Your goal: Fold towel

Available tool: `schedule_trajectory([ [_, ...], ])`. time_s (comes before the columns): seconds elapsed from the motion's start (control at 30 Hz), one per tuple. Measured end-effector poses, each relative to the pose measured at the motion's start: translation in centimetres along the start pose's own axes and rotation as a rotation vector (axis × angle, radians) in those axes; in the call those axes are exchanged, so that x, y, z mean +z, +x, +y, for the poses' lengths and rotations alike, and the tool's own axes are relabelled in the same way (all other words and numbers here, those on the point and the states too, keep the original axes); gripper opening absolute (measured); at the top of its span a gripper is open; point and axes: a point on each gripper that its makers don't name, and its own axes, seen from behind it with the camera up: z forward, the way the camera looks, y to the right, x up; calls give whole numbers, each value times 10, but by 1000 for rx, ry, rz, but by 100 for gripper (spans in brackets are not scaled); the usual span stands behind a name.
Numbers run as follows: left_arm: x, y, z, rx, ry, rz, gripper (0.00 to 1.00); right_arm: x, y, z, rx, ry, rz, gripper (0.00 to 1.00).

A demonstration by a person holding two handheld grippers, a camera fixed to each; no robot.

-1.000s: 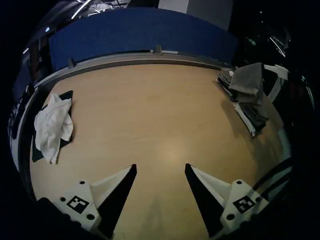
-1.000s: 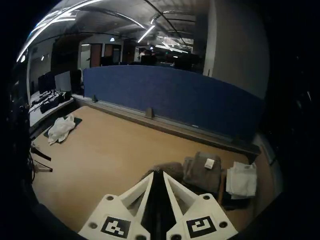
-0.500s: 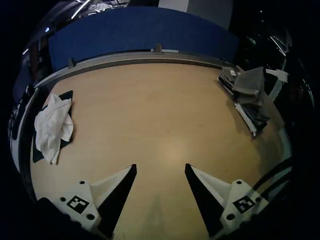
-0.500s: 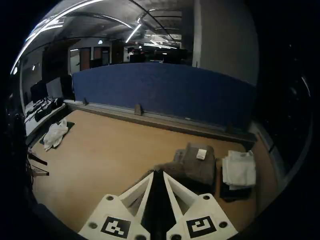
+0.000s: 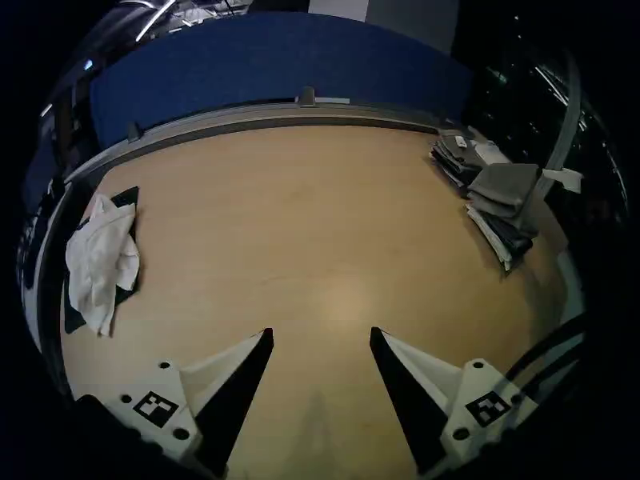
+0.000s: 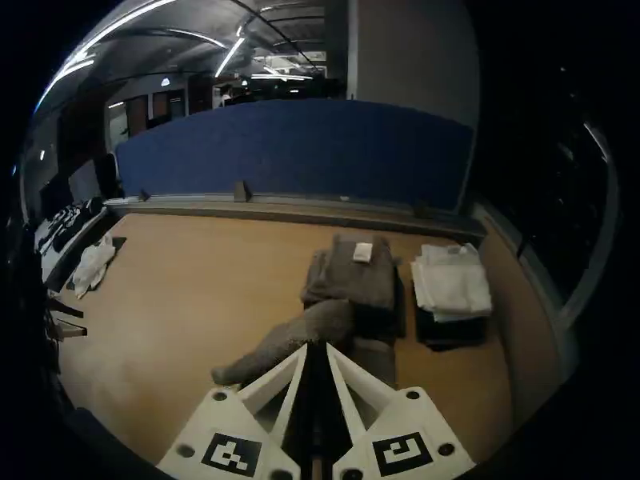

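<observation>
One gray towel hangs pinched in the right gripper.

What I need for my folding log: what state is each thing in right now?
Left gripper: open, empty, over the table.
Right gripper: shut on the grey towel.
Grey towel: gripped, drooping loose, not folded.
Grey stack: folded, piled.
White stack: folded, atop a dark pile.
White cloth: crumpled, lying on a dark cloth.
</observation>
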Motion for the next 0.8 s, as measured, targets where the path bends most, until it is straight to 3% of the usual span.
schedule_trajectory([
  [0.5, 0, -1, 1, 7, 6, -5, 90, -8, -72, 46, 75, -103, -80, 2],
  [0.8, -1, -3, 0, 4, 10, -5, 90, -7, -112, 61, 74, -152, -150, 2],
])
